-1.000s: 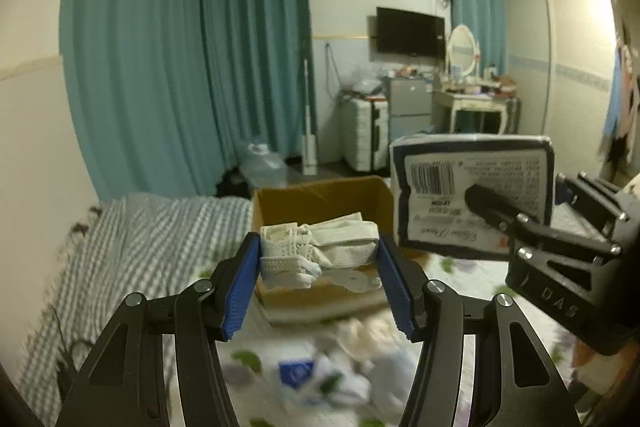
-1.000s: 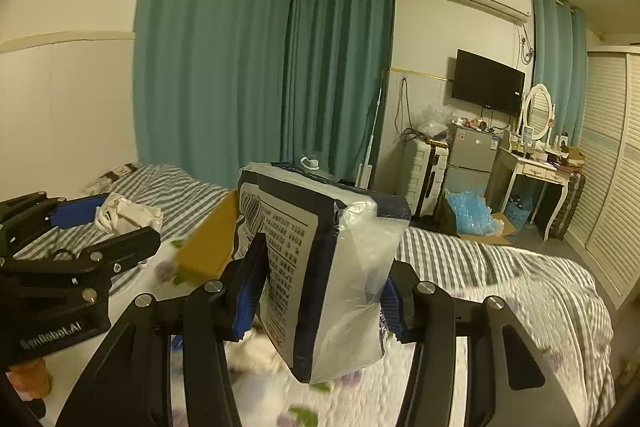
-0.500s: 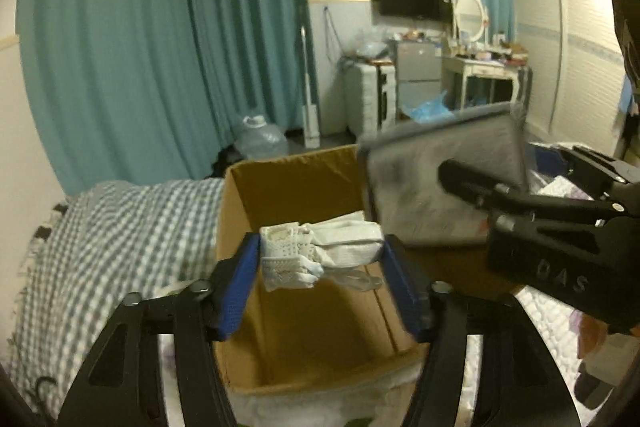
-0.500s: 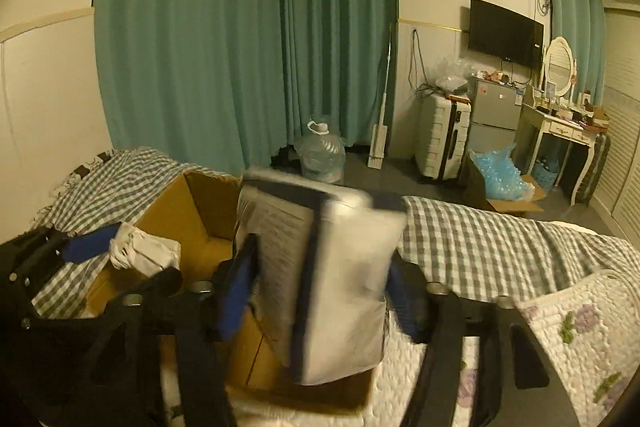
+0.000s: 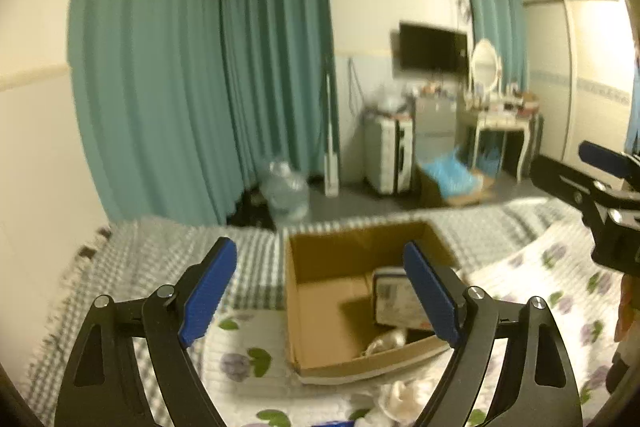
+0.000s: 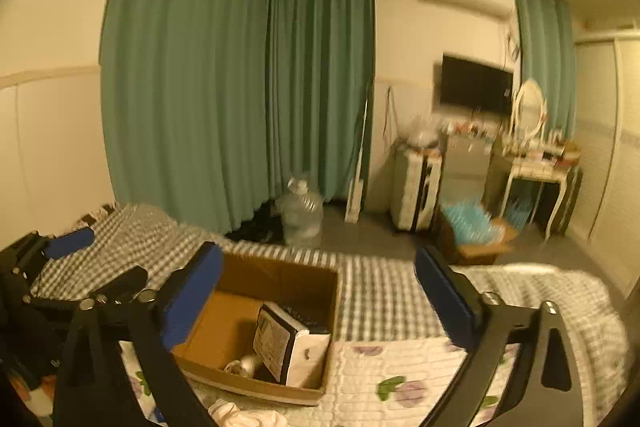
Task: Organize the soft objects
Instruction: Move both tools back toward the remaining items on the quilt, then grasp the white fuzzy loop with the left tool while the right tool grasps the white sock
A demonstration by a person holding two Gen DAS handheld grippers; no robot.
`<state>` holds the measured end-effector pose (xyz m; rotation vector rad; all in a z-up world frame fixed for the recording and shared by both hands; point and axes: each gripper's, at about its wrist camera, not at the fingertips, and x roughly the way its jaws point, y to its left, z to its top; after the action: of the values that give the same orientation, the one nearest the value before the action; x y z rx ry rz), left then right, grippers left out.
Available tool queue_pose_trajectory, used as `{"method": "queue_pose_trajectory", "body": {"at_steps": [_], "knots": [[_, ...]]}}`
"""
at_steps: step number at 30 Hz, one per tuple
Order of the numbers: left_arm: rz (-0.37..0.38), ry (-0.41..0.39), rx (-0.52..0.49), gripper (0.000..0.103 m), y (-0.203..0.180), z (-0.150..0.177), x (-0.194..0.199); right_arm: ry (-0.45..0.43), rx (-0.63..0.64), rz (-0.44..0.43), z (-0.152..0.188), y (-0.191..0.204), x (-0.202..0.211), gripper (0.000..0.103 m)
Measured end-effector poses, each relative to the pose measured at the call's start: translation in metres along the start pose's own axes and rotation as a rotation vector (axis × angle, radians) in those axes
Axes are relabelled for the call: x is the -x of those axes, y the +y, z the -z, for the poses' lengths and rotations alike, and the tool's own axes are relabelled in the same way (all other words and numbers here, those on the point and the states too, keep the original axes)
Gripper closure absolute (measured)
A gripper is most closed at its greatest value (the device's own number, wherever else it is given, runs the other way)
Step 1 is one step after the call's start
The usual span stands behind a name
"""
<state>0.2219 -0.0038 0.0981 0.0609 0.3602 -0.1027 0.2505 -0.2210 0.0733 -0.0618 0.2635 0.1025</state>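
Note:
An open cardboard box (image 5: 320, 291) (image 6: 276, 275) sits on the bed. Inside it the tissue pack (image 6: 288, 347) (image 5: 396, 301) leans against the right wall, and the white cloth bundle (image 6: 244, 365) (image 5: 384, 341) lies at the front. My left gripper (image 5: 322, 291) is open and empty above the box. My right gripper (image 6: 320, 301) is open and empty above the box too. Each gripper shows in the other's view, the right one (image 5: 612, 195) at the right edge, the left one (image 6: 52, 267) at the left edge.
More soft white items (image 5: 400, 401) (image 6: 240, 415) lie on the floral quilt (image 6: 400, 379) in front of the box. A checked blanket (image 5: 160, 259) covers the bed's far end. Beyond are teal curtains, a water jug (image 6: 302, 211), a suitcase and a dressing table.
Both grippers have opened and pulled back and up. The tissue pack and the white cloth bundle have been let go and now lie in the box.

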Motion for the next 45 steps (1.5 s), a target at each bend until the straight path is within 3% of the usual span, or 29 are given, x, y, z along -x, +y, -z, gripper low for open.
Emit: {"method": "queue_pose_trajectory", "body": {"at_steps": [6,10,14,17,23,26,34,37,38,39,42,45], "knots": [[0.003,-0.103,0.007,0.008,0.008,-0.014,0.072,-0.101,0.047,0.010,-0.026,0.009,0.093,0.001],[0.026,-0.087,0.011,0.008,0.010,-0.004,0.092,-0.066,0.069,0.004,-0.024,0.017,0.125,0.001],[0.014,-0.041,-0.003,0.008,0.006,0.026,0.094,-0.020,0.107,-0.012,-0.001,0.028,0.140,0.001],[0.025,0.031,-0.027,0.008,0.003,0.051,0.077,0.043,0.135,-0.041,0.030,0.043,0.137,0.001],[-0.011,0.149,-0.059,0.008,0.005,0.107,0.031,0.193,0.207,-0.060,0.105,0.063,0.091,0.001],[-0.018,0.207,-0.089,0.008,0.001,0.139,0.022,0.274,0.184,-0.097,0.138,0.064,0.063,0.001],[0.004,0.327,-0.071,0.008,0.008,0.176,-0.008,0.489,0.083,-0.196,0.214,0.057,0.009,0.003],[0.019,0.357,-0.075,0.008,0.005,0.184,-0.018,0.545,0.079,-0.222,0.233,0.060,-0.003,0.012],[0.029,0.368,-0.073,0.008,0.004,0.186,-0.020,0.571,0.073,-0.238,0.239,0.060,-0.009,0.023],[0.046,0.380,-0.068,0.008,0.003,0.188,-0.023,0.584,0.072,-0.246,0.243,0.061,-0.012,0.041],[0.069,0.402,-0.062,0.008,-0.001,0.194,-0.028,0.619,0.060,-0.286,0.250,0.061,-0.020,0.055],[0.097,0.414,-0.066,0.008,-0.007,0.198,-0.030,0.592,0.046,-0.277,0.242,0.055,-0.015,0.056]]}}
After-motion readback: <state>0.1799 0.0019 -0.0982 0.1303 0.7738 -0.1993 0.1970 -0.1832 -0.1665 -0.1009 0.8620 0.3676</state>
